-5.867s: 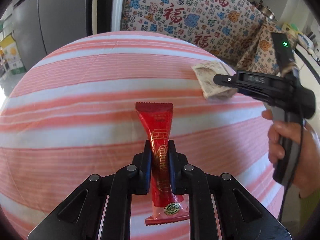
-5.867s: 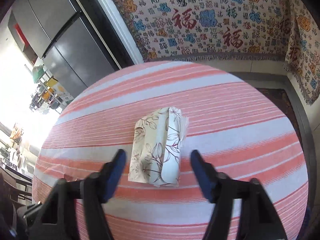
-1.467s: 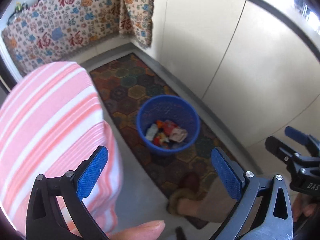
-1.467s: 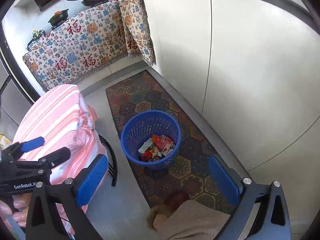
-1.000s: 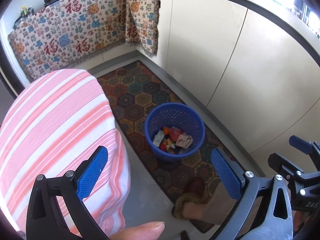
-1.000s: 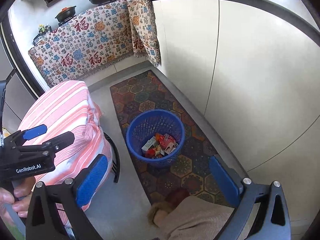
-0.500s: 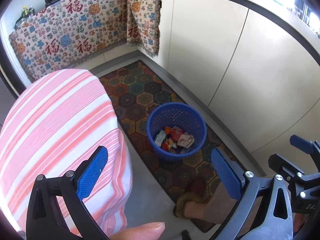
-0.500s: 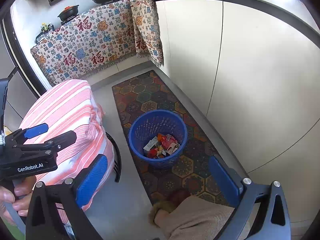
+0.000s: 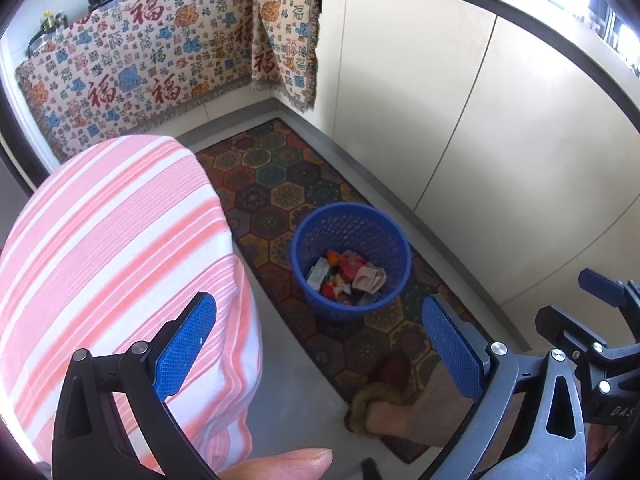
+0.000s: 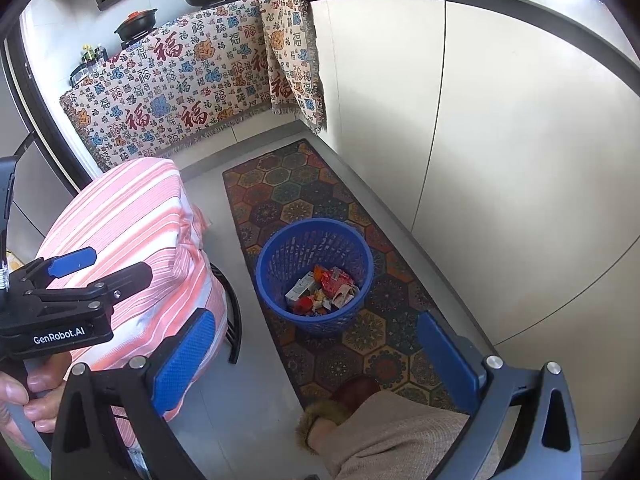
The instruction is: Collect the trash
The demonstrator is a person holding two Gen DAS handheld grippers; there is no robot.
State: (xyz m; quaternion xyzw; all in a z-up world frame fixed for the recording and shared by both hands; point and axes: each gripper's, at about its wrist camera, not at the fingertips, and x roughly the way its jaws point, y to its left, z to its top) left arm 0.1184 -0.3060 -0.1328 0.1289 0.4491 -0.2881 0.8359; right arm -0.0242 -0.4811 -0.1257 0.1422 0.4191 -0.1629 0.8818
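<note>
A blue plastic bin (image 9: 352, 266) stands on the patterned rug, also in the right wrist view (image 10: 314, 276). Several wrappers and crumpled papers (image 9: 348, 276) lie inside it (image 10: 322, 290). My left gripper (image 9: 320, 350) is open and empty, held high above the floor, short of the bin. My right gripper (image 10: 316, 354) is open and empty, also above the floor near the bin. The left gripper also shows at the left edge of the right wrist view (image 10: 80, 272), and the right gripper at the right edge of the left wrist view (image 9: 592, 312).
The round table with the pink striped cloth (image 9: 100, 248) is left of the bin. A patterned rug (image 10: 312, 196) runs along cream cabinet doors (image 10: 500, 140). My slippered foot (image 10: 340, 404) stands on the rug. A printed cloth (image 9: 160, 60) hangs at the back.
Both grippers once held trash over the table; now both are open and empty by the bin. Over the last second the view has drifted slightly, with the bin a little lower and more to the right.
</note>
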